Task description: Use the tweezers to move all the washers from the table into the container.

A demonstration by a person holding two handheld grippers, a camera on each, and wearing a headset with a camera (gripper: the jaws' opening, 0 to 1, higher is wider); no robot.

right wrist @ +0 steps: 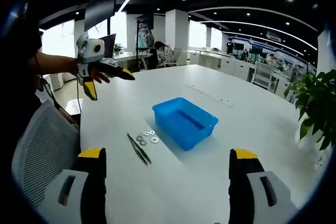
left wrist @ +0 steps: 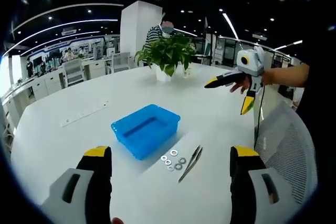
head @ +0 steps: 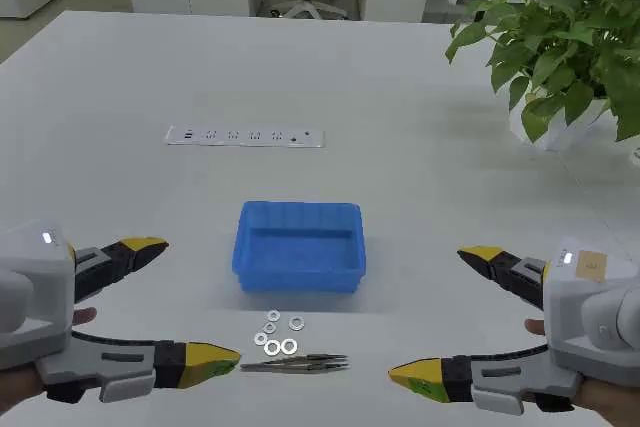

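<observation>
Left gripper point(head: 197, 299), right gripper point(head: 427, 313) gape empty — tweezers point(head: 295, 362) (untouched) lie beside washers point(head: 278, 337).

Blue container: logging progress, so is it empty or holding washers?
Empty: the blue container shows a bare floor; the washers lie on the table beside the tweezers.

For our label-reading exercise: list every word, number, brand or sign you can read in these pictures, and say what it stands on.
No text reads clearly anywhere.
Tan sticker on the right gripper: too small to read.
Power strip on the table: markings blurred, unreadable.
Blue container: no lettering visible.
</observation>
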